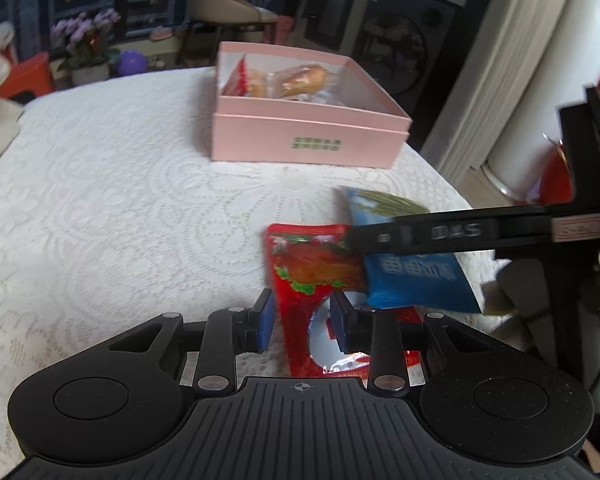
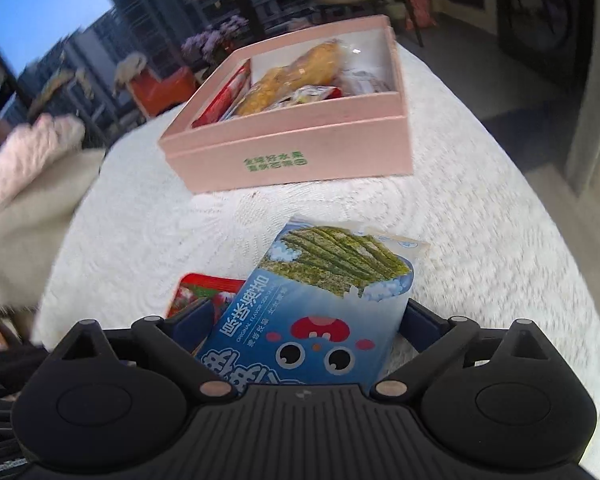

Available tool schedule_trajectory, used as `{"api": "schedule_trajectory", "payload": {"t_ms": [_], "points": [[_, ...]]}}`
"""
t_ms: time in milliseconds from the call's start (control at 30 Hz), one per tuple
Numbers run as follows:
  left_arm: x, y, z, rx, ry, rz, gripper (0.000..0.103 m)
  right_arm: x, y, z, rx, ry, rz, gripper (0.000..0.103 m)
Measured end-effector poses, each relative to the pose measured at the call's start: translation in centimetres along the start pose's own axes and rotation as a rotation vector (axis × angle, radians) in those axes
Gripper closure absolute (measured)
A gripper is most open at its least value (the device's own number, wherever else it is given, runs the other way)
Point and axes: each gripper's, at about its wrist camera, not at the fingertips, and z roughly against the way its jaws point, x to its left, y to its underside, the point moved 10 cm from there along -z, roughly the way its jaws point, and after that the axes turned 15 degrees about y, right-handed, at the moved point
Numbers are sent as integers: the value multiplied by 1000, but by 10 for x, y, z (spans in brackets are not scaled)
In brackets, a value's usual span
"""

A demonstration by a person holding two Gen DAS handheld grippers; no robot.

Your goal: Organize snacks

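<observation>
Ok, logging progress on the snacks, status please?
Left gripper fingers straddle red plastic snack packet, gap visible. Right gripper around blue seaweed snack packet, grip unclear. Open pink cardboard box ahead, path clear.

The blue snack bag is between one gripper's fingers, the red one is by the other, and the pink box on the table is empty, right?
Not empty. The right wrist view shows the pink box already holding wrapped snacks. The rest stands: blue bag in the right gripper, red packet at the left gripper.
</observation>
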Motion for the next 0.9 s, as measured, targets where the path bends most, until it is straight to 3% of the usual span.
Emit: {"api": "schedule_trajectory", "payload": {"t_ms": [133,200,267,333,500,533,567,667,800,900], "points": [[-5,3,-9,17,-7,-13,69,5,-5,-7,-16,32,36,1],[-5,3,-4,9,-14,-11,69,2,-4,-5,-27,38,75,7],[-5,2,3,-5,-18,-1,70,-12,0,2,-64,86,110,14],[-7,-1,5,-18,-13,5,70,-34,9,8,-96,153,123,14],[-27,-4,-18,32,-24,-88,69,-72,31,26,-139,159,71,14],[-28,-1,-25,53,-47,-116,66,-74,34,28,-147,150,74,14],[-29,0,-29,57,-69,-150,54,-76,35,29,-154,152,82,13],[-28,3,-37,72,-83,-180,47,-76,38,29,-174,157,106,11],[-20,-2,-40,76,-20,-112,43,-72,40,27,-197,158,116,5],[-11,-2,-41,82,-33,-93,26,-68,44,26,-225,185,146,4]]}}
